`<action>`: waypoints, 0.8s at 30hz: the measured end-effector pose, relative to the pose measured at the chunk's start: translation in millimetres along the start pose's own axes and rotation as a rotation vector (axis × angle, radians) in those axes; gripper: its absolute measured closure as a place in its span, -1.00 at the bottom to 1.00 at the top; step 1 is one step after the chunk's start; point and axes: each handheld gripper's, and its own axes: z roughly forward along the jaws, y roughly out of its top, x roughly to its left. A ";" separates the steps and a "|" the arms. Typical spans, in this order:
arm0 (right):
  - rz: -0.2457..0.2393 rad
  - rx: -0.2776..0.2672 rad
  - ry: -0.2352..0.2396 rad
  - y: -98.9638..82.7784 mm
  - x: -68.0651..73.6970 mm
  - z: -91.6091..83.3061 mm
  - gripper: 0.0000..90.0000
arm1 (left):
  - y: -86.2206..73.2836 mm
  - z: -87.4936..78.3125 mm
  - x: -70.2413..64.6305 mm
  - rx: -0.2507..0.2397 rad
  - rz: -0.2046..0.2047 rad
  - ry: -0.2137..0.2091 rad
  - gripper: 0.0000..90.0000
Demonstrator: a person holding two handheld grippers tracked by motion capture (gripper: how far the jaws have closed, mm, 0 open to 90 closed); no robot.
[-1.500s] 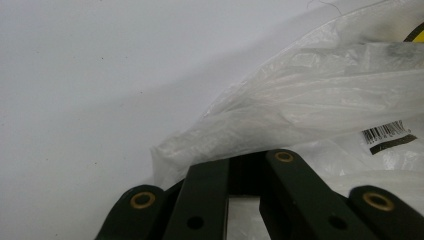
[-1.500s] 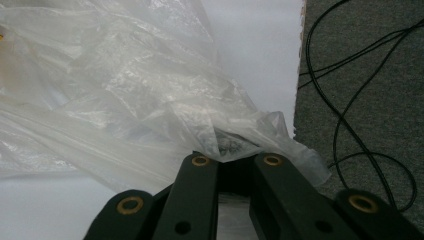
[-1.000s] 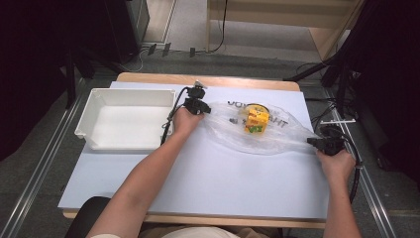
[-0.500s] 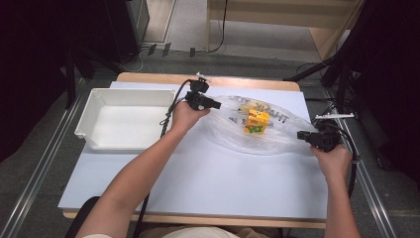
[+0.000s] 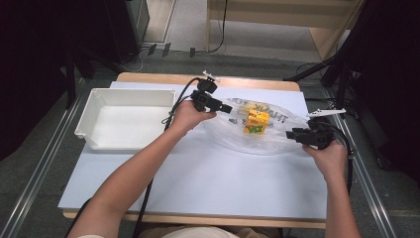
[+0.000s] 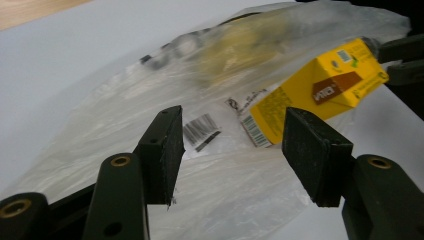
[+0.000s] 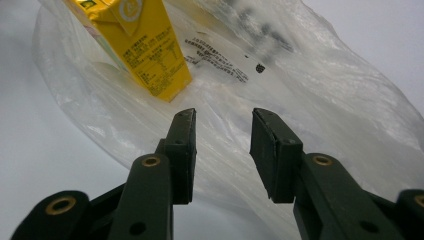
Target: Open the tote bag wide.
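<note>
Left gripper (image 6: 232, 150): fingers (image 6: 162, 147) wide apart, having just been opening; nothing clamped. The clear bag (image 6: 165, 130) lies beyond and below the pads, untouched. In the high view this gripper (image 5: 223, 107) sits at centre frame, at the bag's left edge.

Right gripper (image 7: 222, 150): fingers (image 7: 274, 150) about half apart, also just opening; nothing held. Bag film shows behind the gap, not pinched. In the high view this gripper (image 5: 292, 134) sits right of centre, at the bag's right edge.

Bag: clear plastic with dark print, spread flat on the surface between the two grippers, centre-right of the high view (image 5: 277, 141).

Carton (image 5: 257, 122): yellow drink carton, within the bag's outline; whether inside or on top cannot be told. Upper right of the left gripper view (image 6: 320, 92), upper left of the right gripper view (image 7: 137, 47).

Step in hand, as judged: release of the bag at both edges. Next move likely calls for a fresh hold, on film or carton, with fingers set square to avoid slipping off thin plastic.

Surface (image 5: 198, 183): white sheet over a wooden top. Bin (image 5: 124, 119), white, empty, upper left, well apart from the bag.

Room: grey floor, cables at top, dark frames either side, wooden furniture at upper right.
</note>
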 end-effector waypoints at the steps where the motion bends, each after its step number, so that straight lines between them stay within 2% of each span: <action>1: 0.000 0.000 0.000 0.0 0.0 0.0 0.43 | 0.0 0.0 0.0 0.000 0.000 0.000 -0.05; 5: -0.014 -0.012 0.008 7.1 3.0 -1.8 0.56 | 1.0 0.3 -7.3 -0.010 0.029 0.001 0.00; 7: -0.019 -0.012 0.010 10.2 3.8 -0.7 0.62 | 0.2 0.4 -10.1 -0.015 0.046 0.011 0.20; 10: -0.020 -0.020 0.024 15.6 3.5 2.8 0.72 | -0.3 1.4 -16.9 -0.035 0.094 0.024 0.54; 11: -0.020 -0.020 0.024 15.6 3.5 2.8 0.72 | -0.3 1.4 -16.9 -0.035 0.094 0.024 0.68; 12: -0.012 -0.038 0.033 18.9 2.1 5.2 0.82 | 0.1 2.0 -17.8 -0.039 0.088 0.026 0.68; 15: -0.002 -0.031 0.042 26.2 -0.7 9.4 0.94 | 0.8 5.2 -18.1 -0.044 0.081 0.018 0.96; 18: 0.003 -0.056 0.056 35.6 -4.3 13.4 1.00 | 0.7 12.8 -17.2 -0.023 0.062 -0.004 1.00; 20: 0.008 -0.055 0.066 41.4 -5.2 16.2 1.00 | -0.1 18.0 -19.2 -0.011 0.064 -0.002 1.00; 22: -0.019 -0.053 0.058 47.9 -5.2 21.3 1.00 | -0.8 23.1 -20.7 -0.010 0.059 0.002 1.00; 24: -0.027 -0.039 0.055 51.8 -6.2 27.7 1.00 | -1.5 29.2 -21.5 -0.003 0.048 0.000 1.00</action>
